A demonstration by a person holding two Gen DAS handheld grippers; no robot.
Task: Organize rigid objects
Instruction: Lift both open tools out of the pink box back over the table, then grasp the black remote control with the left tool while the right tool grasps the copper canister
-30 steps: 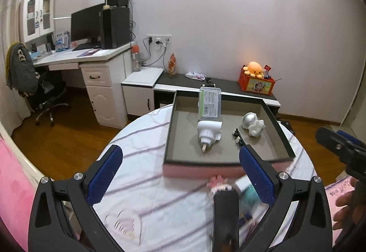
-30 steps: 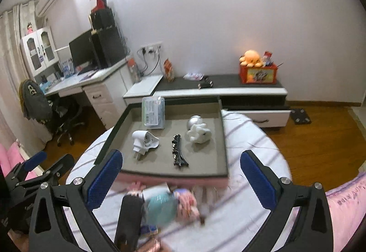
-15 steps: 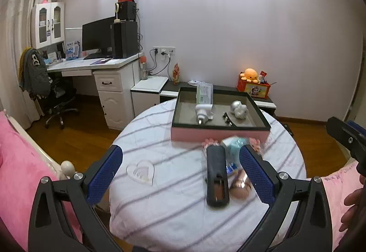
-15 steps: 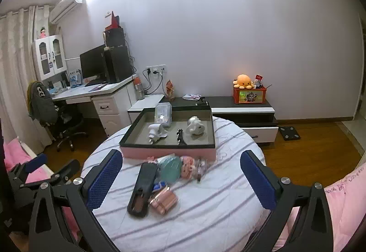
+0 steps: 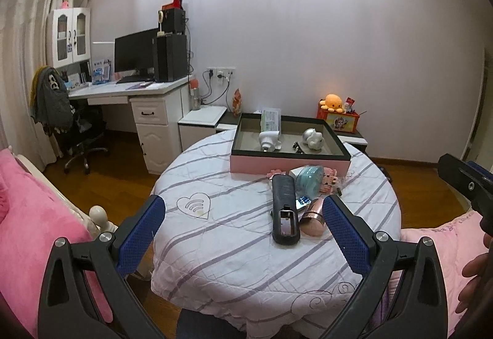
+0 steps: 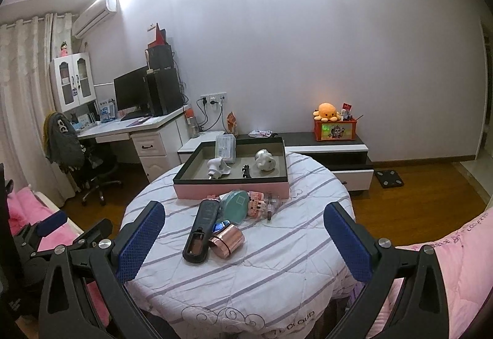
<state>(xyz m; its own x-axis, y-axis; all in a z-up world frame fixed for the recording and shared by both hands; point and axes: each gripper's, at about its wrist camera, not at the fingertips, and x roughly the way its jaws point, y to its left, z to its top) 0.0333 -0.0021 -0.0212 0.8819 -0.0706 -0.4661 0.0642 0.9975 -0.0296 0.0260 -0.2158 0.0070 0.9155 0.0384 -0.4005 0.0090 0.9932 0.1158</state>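
Holding plug [image 5: 268, 139], figurine [image 5: 313, 139], tray [image 5: 289, 162]

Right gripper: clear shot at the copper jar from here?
Probably yes. The right gripper is open and empty, and the copper jar lies on its side on the table just ahead. Only the black remote touches its left side, which could crowd one finger.

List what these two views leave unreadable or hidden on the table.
- Blue item: both views, mostly covered by the black remote and the rose-gold cylinder.
- Clear box label: too small to read.
- Small dark piece in the tray: too small to identify.
- Table's near edge: cut off behind both tools.
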